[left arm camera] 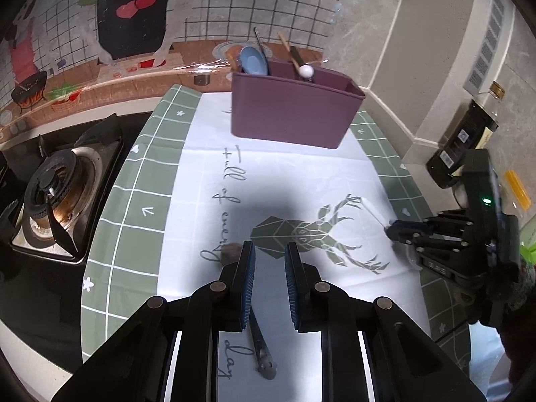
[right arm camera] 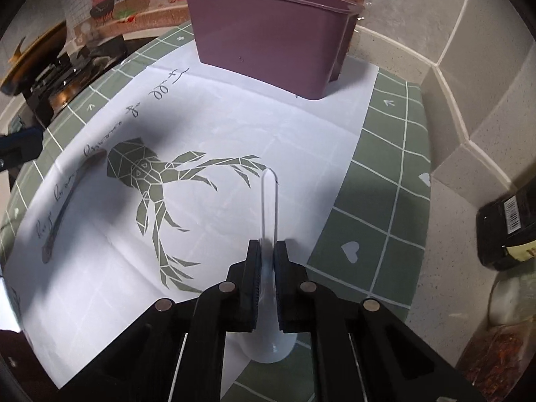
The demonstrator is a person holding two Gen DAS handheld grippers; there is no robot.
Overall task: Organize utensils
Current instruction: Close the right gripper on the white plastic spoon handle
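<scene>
Looking along the left gripper (left arm camera: 269,261), we see its jaws open and holding nothing, hovering above a metal spoon (left arm camera: 258,335) that lies on the cloth (left arm camera: 140,184) covering the desk; the spoon's handle runs between the jaws toward the camera, its bowl partly hidden by the left finger. Beyond stands a purple bin (left arm camera: 291,110) with a blue spoon (left arm camera: 253,60), a white spoon (left arm camera: 306,71) and other handles rising from it. A stove (left arm camera: 60,197) sits to the left. At the right edge we see the right gripper (left arm camera: 392,226) with a white handle sticking out of its tip, near a dark bottle (left arm camera: 465,140). From the right wrist, our right gripper (right arm camera: 267,258) has its jaws closed on a white spoon (right arm camera: 269,207), the handle pointing forward over the deer print, the bowl below the jaws near the camera. The metal spoon (right arm camera: 63,207) lies well apart at left, and the purple bin (right arm camera: 268,37) stands ahead, at the cloth's far end.
</scene>
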